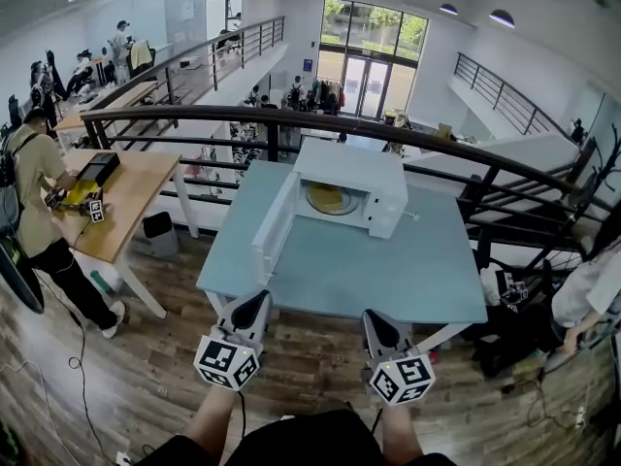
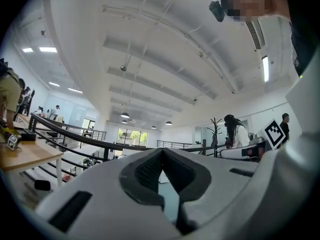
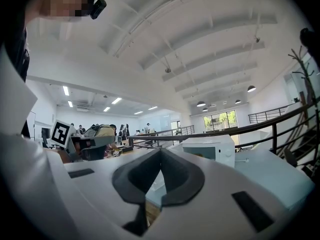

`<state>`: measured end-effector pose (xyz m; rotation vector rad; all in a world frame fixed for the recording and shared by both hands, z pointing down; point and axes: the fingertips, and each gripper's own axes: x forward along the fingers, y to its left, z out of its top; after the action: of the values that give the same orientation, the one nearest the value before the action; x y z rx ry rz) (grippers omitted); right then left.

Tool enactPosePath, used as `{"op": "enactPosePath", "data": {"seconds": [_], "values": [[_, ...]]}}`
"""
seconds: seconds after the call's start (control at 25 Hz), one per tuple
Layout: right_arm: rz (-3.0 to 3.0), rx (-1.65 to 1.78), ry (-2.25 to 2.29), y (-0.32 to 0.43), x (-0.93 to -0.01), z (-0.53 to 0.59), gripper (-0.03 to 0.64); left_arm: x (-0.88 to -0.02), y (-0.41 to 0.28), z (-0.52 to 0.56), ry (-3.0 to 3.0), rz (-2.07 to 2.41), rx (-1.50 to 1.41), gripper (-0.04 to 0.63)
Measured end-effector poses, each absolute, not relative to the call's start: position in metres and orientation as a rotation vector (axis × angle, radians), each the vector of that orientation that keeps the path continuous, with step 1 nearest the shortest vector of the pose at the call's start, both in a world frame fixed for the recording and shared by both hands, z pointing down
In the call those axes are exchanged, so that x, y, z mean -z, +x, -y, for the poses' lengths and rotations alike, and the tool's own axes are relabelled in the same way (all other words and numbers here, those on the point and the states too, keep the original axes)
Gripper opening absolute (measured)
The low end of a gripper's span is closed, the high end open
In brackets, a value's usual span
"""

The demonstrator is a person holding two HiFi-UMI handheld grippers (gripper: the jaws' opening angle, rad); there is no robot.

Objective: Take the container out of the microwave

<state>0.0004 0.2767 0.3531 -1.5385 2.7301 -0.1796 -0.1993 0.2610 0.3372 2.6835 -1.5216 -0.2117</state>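
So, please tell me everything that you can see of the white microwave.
The microwave is a white box that stands upright on the far half of the light blue table. Its door is swung wide open toward the head view's left. A round yellowish container lies inside it.

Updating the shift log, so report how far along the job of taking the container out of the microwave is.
Done: the microwave has its door standing open.
In hand: nothing. The left gripper and right gripper are both shut and empty, near the table's front edge.
Left: the yellowish container sits inside, so reaching in, gripping it and bringing it out are all to come.
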Motion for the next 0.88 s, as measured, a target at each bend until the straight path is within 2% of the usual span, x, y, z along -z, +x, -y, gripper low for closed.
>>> {"op": "enactPosePath", "data": {"seconds": [0.36, 0.88], "values": [[-2.736, 0.206, -1.505, -0.004, -0.357, -0.261, 0.006, -0.339, -0.191, -0.244, 2.686, 1.494, 0.197, 0.008], [-2.755, 0.238, -1.417, 0.018, -0.363, -0.183, 0.006, -0.35, -0.165, -0.183, 2.679, 1.496, 0.167, 0.008]]}}
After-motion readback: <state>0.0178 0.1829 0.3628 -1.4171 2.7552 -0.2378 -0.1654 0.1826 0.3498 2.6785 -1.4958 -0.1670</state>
